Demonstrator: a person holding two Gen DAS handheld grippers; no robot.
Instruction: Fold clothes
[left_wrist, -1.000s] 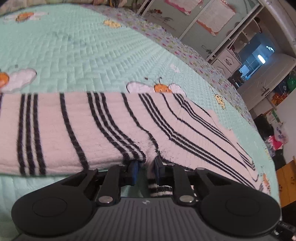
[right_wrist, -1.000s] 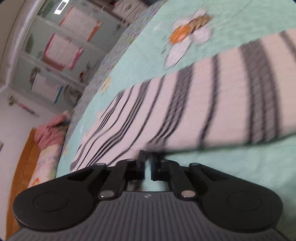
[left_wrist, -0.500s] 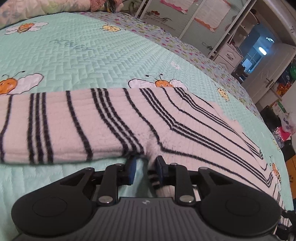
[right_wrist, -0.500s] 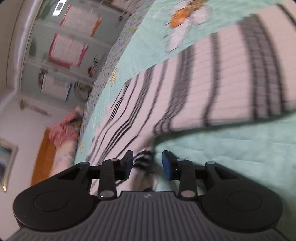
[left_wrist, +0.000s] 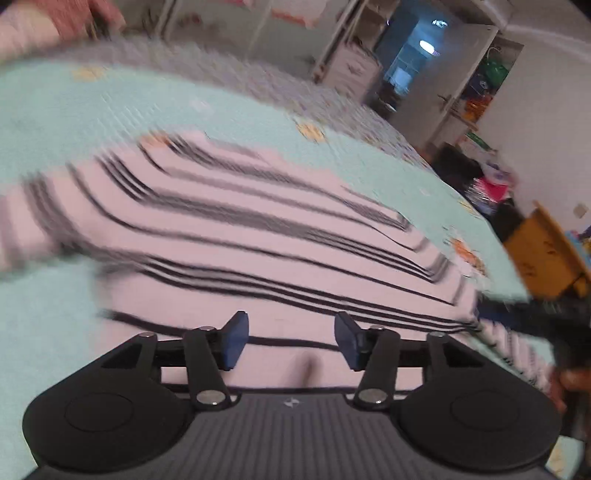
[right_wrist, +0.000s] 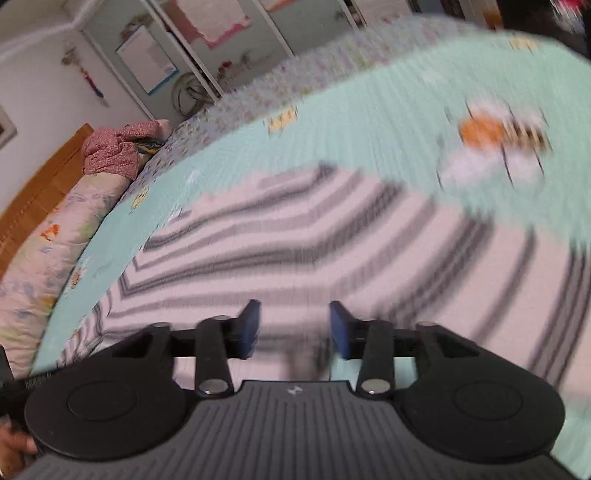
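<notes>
The striped sweater (left_wrist: 258, 236) lies spread on the mint bee-print quilt (left_wrist: 92, 107), its stripes meeting at an angle that suggests one fold laid over. The left gripper (left_wrist: 291, 341) and right gripper (right_wrist: 293, 328) hover above it, jaws spread and empty, so further folds seem to remain.

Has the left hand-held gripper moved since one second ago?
Yes. The left hand-held gripper opened, released the striped garment and pulled back; the cupboards now sit lower in the left wrist view.
</notes>
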